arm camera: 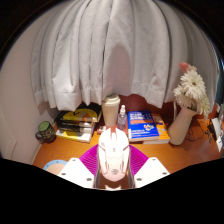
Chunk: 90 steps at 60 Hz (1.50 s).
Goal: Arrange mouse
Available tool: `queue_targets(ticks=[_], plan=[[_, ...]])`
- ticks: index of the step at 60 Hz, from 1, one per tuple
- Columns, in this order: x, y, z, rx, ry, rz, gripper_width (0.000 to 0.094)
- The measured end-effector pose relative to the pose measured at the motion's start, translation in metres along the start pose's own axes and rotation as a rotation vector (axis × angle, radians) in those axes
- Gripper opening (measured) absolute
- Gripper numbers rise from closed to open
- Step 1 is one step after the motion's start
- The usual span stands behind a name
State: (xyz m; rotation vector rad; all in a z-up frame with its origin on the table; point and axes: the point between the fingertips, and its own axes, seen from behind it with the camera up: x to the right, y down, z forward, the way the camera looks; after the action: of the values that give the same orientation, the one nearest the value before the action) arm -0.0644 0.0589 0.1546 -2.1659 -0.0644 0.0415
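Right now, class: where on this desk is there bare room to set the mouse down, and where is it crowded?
The tongs are shut on the white mouse. Bare wood lies left of them, ahead of the black book stack, and right of them, before the blue book and vase. The back row by the curtain is crowded.

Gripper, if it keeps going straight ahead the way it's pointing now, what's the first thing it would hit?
The gripper is shut on the white mouse. Straight ahead, the mouse would probably meet the beige cup at the back of the desk first, with the small bottle just beside it, though depth is hard to judge.
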Motion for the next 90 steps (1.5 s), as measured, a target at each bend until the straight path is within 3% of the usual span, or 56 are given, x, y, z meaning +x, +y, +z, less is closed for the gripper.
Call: queue_targets(ticks=[10,20,28,48,54,58,68,74,90], plan=[[-0.035,-0.082,-0.057,0.14,-0.045,0.018,0.04],[-0.101,-0.091,-0.076,0.165,-0.104,0.001,0.0396],[-0.156,-0.038,-0.06,0.088,-0.125,-0.01,0.0395],[-0.22,0.165,0.011,-0.231,-0.071,-0.038,0.0395],[-0.22,0.192,0.017,-0.267,-0.049,-0.041,0.0397],[-0.219,0.191,0.02,-0.237,-0.032,-0.065,0.0401],[-0.221,0.192,0.023,-0.259,-0.022,-0.032,0.054],[-0.218,0.182,0.01,-0.276,-0.025,-0.006,0.0791],[-0.196,0.108,-0.095,-0.128,-0.061,0.001,0.0823]])
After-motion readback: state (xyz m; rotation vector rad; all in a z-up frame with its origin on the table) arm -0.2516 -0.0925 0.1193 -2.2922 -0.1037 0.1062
